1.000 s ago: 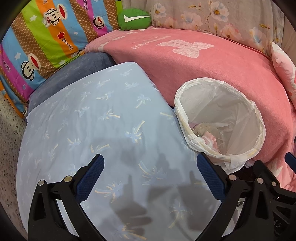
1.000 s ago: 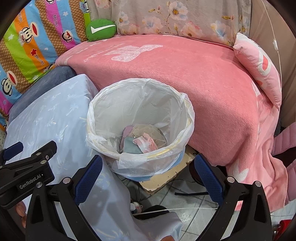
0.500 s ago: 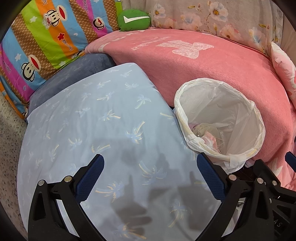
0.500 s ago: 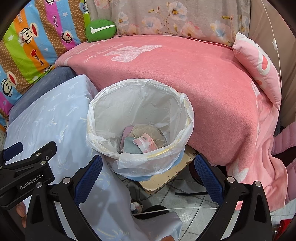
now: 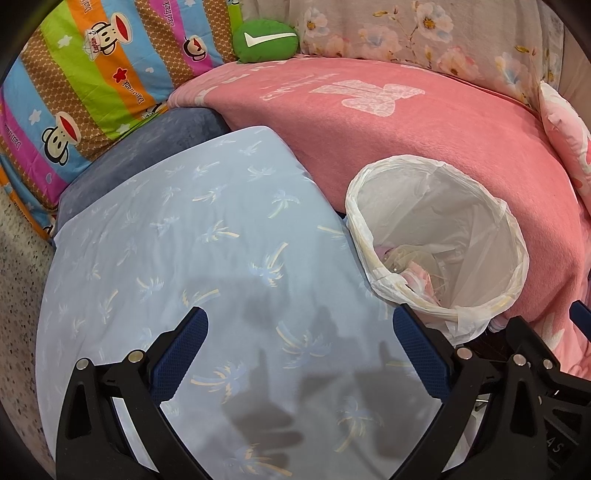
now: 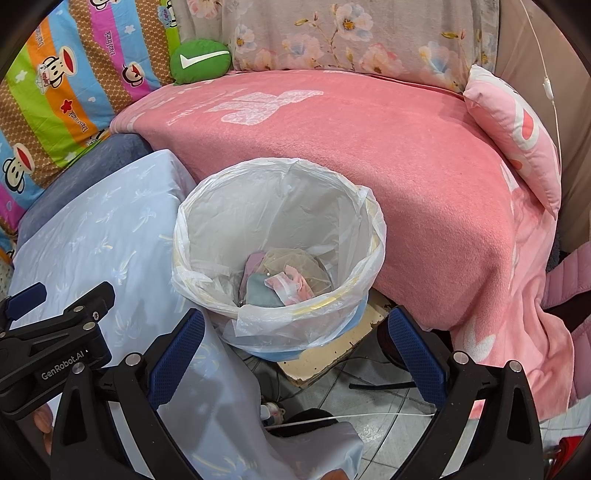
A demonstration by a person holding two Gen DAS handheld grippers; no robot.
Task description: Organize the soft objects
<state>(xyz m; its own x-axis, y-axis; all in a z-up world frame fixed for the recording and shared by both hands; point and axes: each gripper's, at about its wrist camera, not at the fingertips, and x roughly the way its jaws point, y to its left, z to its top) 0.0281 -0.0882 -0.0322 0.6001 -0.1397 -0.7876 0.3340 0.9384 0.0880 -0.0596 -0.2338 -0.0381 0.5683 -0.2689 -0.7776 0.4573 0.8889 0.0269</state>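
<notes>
A bin lined with a white plastic bag (image 6: 280,225) (image 5: 436,236) stands between a pale blue palm-print cover (image 5: 192,258) (image 6: 96,236) and a pink blanket (image 6: 369,147) (image 5: 406,122). Several small soft cloth pieces (image 6: 280,284) (image 5: 410,273), pink, grey-blue and beige, lie at the bin's bottom. My left gripper (image 5: 299,343) hangs open over the blue cover with nothing between its fingers. My right gripper (image 6: 295,339) is open just in front of the bin, empty too. The left gripper's body (image 6: 55,343) shows at the left in the right wrist view.
A green cushion with a white tick (image 5: 266,38) (image 6: 201,61) sits at the back by a striped monkey-print cushion (image 5: 74,92) (image 6: 48,85). A pink pillow (image 6: 517,125) leans at the right. Floral fabric (image 6: 332,33) lines the back. Tiled floor with cables (image 6: 351,391) lies below the bin.
</notes>
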